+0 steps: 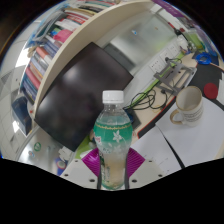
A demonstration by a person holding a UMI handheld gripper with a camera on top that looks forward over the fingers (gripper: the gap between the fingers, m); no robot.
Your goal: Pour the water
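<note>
A clear plastic bottle [112,140] with a white cap and a green label stands between my fingers, its base low between the magenta pads. My gripper [112,165] is shut on the bottle: both pads [92,160] press on its sides. The whole view is tilted, so the bottle is held off the table. A white mug [186,105] with a handle stands on the white table beyond the bottle, to the right.
A dark monitor [80,95] stands behind the bottle. A bookshelf [55,40] with several books is further back. Cables and small desk items [165,80] lie on the white table [185,145] near the mug.
</note>
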